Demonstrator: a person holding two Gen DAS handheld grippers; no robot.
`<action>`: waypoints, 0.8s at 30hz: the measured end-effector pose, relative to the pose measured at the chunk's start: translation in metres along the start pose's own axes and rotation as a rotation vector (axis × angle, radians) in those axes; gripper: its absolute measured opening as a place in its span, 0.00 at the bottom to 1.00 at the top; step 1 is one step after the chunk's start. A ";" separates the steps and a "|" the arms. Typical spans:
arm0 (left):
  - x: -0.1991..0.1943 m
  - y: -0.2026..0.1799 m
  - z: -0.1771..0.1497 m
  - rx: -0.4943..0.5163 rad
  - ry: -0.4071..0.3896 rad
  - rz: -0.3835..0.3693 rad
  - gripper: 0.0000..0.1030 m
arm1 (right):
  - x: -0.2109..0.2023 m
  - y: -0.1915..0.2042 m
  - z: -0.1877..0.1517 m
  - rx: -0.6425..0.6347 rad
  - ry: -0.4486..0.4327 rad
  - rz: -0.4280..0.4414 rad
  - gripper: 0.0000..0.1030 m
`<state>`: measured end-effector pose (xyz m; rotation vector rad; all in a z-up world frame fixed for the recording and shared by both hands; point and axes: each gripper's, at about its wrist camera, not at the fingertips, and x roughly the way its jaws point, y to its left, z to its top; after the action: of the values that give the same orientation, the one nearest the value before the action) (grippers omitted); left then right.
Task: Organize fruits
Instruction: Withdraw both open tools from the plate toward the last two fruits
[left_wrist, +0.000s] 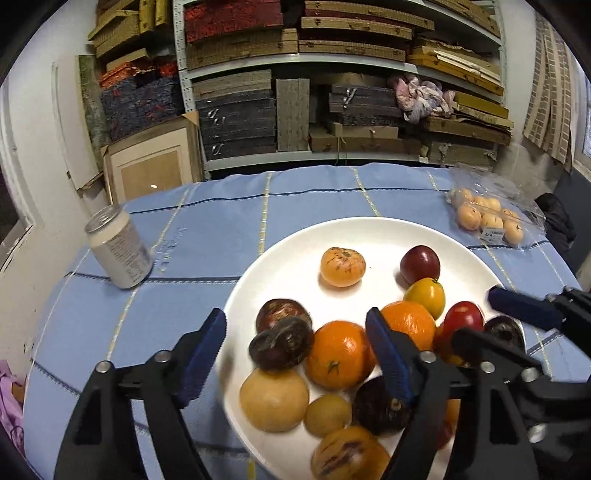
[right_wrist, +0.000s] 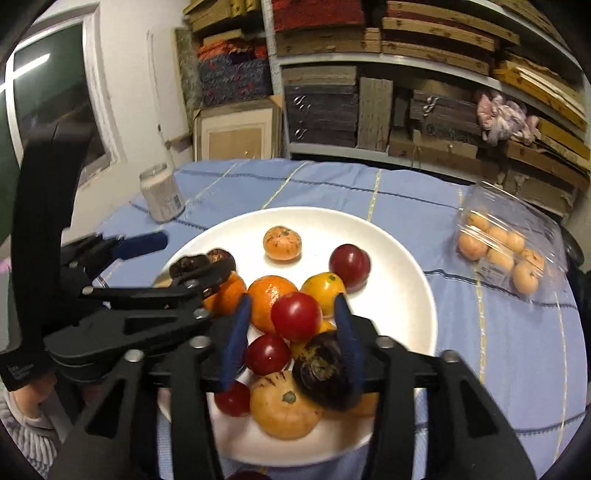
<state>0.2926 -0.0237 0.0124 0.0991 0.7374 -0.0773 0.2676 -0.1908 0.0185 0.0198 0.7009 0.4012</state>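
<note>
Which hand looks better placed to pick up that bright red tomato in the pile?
Right, probably. The right tool stands open with the red tomato between its blue fingers, while the left tool is open over dark fruit nearer the plate's other side.

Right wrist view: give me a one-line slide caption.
Open right hand-held gripper poised over a white plate of mixed fruit, a red tomato framed between its fingers.
</note>
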 end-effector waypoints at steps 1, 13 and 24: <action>-0.004 0.003 -0.002 -0.008 0.001 -0.005 0.80 | -0.005 -0.002 0.000 0.018 -0.010 0.010 0.55; -0.100 0.019 -0.099 -0.168 -0.008 -0.044 0.96 | -0.133 -0.047 -0.096 0.404 -0.209 0.125 0.93; -0.095 -0.037 -0.122 -0.038 0.020 0.052 0.96 | -0.128 -0.070 -0.125 0.544 -0.139 0.137 0.93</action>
<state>0.1373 -0.0427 -0.0152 0.0831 0.7551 -0.0124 0.1248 -0.3167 -0.0081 0.6075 0.6555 0.3266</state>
